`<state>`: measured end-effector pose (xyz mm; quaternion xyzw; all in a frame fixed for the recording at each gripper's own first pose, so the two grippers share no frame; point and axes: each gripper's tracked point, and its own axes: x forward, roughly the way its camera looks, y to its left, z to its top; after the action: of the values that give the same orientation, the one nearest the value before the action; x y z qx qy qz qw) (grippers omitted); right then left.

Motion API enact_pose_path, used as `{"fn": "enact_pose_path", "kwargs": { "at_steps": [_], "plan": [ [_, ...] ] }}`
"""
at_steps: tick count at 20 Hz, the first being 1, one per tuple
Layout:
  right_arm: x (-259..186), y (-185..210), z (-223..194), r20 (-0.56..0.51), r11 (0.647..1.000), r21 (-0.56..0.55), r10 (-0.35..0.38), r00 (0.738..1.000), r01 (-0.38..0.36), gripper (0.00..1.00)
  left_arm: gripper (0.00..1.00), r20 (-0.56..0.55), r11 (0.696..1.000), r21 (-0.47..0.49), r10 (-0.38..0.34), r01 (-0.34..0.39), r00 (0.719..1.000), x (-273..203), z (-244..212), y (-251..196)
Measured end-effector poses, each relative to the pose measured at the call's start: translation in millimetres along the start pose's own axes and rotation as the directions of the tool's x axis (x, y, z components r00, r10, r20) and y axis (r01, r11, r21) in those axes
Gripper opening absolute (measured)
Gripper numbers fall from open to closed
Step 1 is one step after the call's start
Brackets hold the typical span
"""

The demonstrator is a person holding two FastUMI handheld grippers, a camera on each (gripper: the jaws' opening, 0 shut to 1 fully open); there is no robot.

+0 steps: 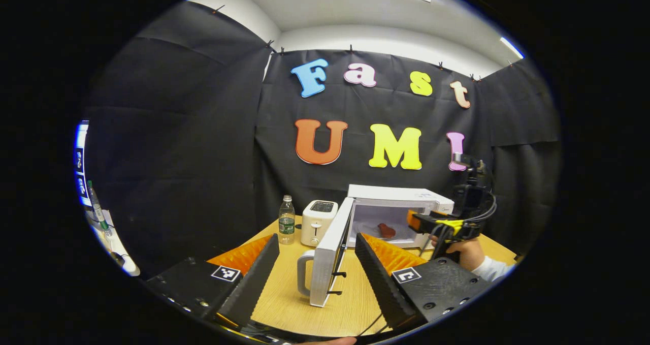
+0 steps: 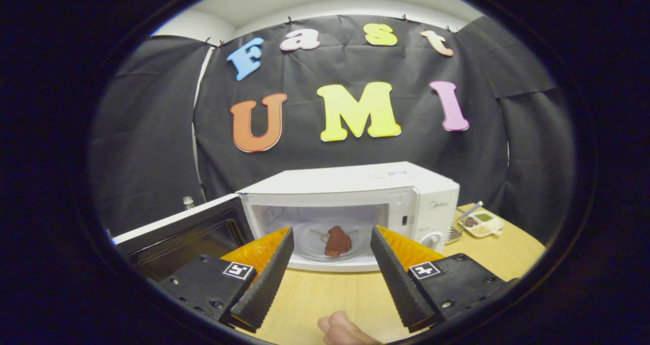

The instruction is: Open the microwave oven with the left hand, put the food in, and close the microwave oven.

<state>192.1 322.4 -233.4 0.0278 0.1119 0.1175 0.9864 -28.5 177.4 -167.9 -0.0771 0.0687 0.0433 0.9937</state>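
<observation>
L gripper (image 1: 315, 269): jaws apart, nothing held, door (image 1: 330, 248) edge standing between them, no contact seen. R gripper (image 2: 330, 274): jaws apart, empty, near the oven mouth. Microwave (image 2: 355, 192) open on table (image 2: 325, 294); food (image 2: 337, 241) inside on turntable. Toaster (image 1: 318, 222) and bottle (image 1: 286, 220) left of oven.

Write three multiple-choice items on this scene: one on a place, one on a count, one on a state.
1. Where is the brown food?
A. on the table
B. inside the microwave oven
C. between the right gripper's fingers

2. How many slots on the white toaster's top?
A. two
B. four
C. one

3. The microwave door is:
A. shut
B. removed
C. swung open

Answers: 1 B, it lies on the glass turntable; 2 A, two dark slots show; 3 C, the cavity is exposed.
</observation>
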Motion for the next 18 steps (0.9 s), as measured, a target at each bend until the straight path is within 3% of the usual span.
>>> {"fn": "enact_pose_path", "kwargs": {
  "at_steps": [1, 2, 5, 12, 18],
  "plan": [
    [-18, -8, 10, 0.014, 1.000, -0.017, 0.000, 1.000, 0.000, 0.97, 0.78, -0.002, 1.000, -0.004, -0.002, 0.002, 1.000, 1, 0, 1],
    [-34, -18, 18, 0.023, 0.999, -0.036, -0.003, 1.000, 0.004, 0.97, 0.92, -0.001, 1.000, -0.004, -0.005, 0.005, 1.000, 0, 0, 4],
    [-95, -43, 40, 0.027, 0.998, -0.061, 0.010, 1.000, -0.009, 0.97, 0.92, -0.002, 0.998, 0.033, -0.043, 0.044, 0.999, 7, -8, 7],
    [-237, -101, 115, 0.127, 1.000, -0.018, 0.024, 0.992, -0.022, 0.97, 0.92, -0.004, 0.998, 0.059, -0.007, 0.008, 1.000, 45, -32, 50],
    [-327, -163, 158, 0.238, 1.000, -0.014, -0.004, 0.971, 0.008, 0.97, 0.92, -0.038, 1.000, -0.023, -0.008, 0.007, 0.999, 78, -60, 71]
  ]
}}
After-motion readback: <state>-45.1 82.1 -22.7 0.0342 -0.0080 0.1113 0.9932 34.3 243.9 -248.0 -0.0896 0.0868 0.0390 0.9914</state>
